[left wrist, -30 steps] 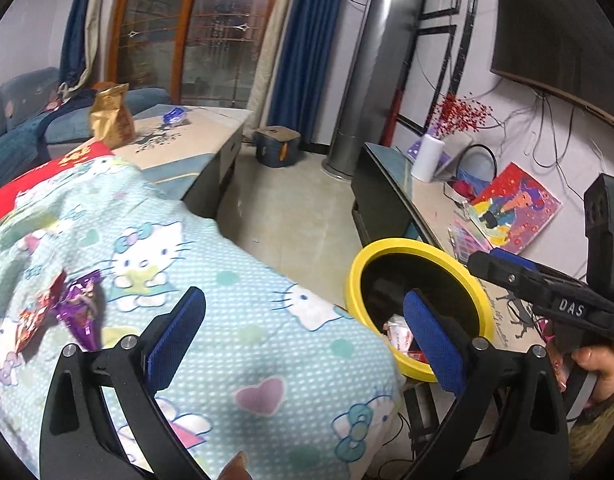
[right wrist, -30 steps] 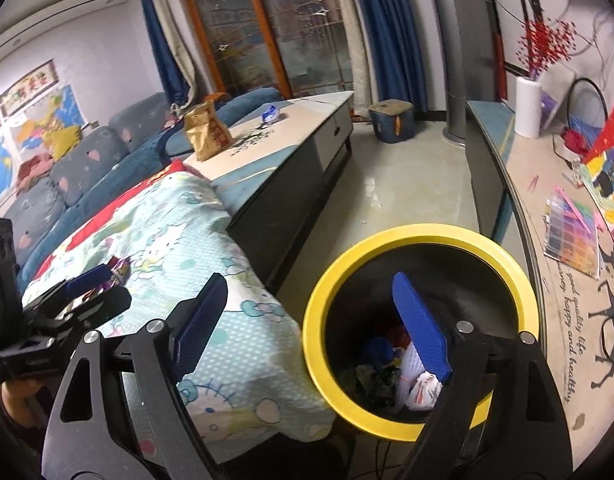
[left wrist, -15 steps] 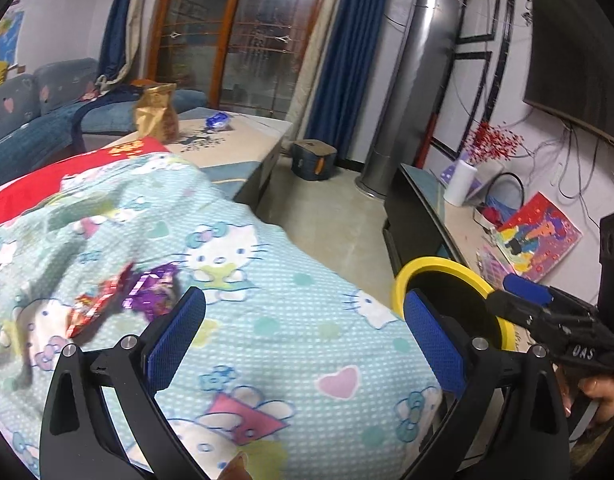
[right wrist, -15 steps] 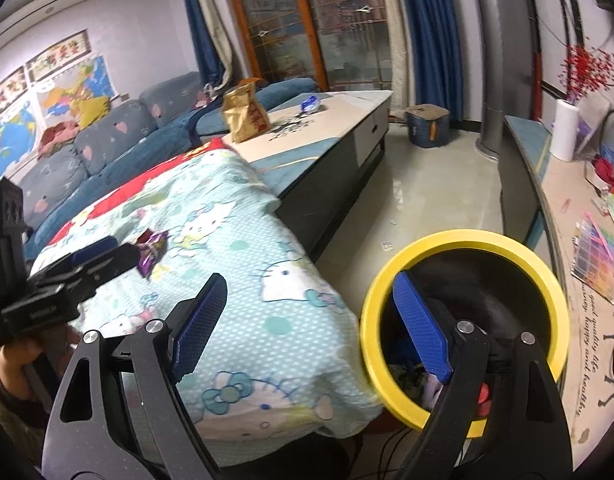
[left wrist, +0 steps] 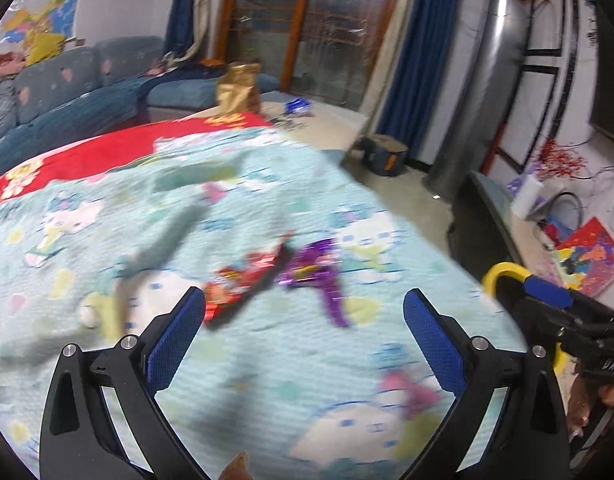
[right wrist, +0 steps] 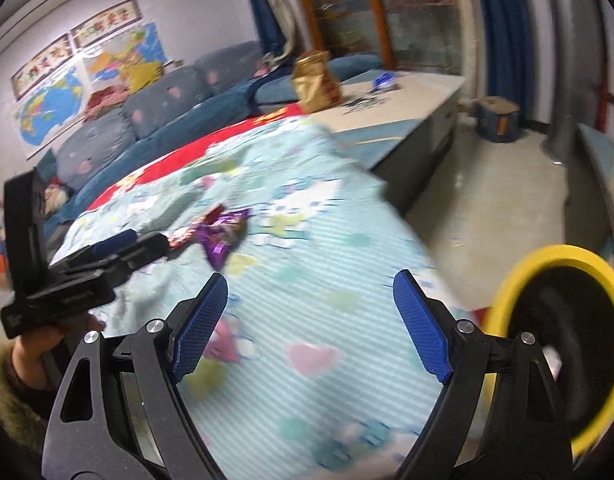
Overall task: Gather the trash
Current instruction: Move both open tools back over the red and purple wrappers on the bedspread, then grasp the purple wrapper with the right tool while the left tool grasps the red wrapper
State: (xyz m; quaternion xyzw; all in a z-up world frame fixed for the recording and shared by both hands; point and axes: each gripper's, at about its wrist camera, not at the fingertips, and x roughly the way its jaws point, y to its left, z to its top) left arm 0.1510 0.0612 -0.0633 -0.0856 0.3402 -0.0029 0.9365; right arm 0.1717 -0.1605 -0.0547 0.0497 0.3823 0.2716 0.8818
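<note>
A purple wrapper [left wrist: 315, 272] and a red wrapper [left wrist: 243, 284] lie side by side on the light blue cartoon blanket [left wrist: 267, 380]. My left gripper [left wrist: 303, 336] is open and empty, just short of them. The purple wrapper [right wrist: 223, 240] and red wrapper [right wrist: 187, 232] also show in the right wrist view, ahead and to the left. My right gripper [right wrist: 311, 320] is open and empty above the blanket [right wrist: 327, 288]. The yellow-rimmed black bin [right wrist: 563, 344] stands at the right, beside the blanket's edge; its rim [left wrist: 503, 272] shows in the left wrist view.
A low table [right wrist: 395, 108] beyond the blanket carries a gold bag [right wrist: 315, 84] and a small blue item [right wrist: 385, 79]. A blue sofa [right wrist: 155, 120] runs along the left. A blue box [right wrist: 497, 118] sits on the floor. A side cabinet [left wrist: 547, 240] holds papers.
Both grippers have swung left, away from the bin and toward the wrappers on the blanket. The bin has slid to the right edge of both views. Both stay open.
</note>
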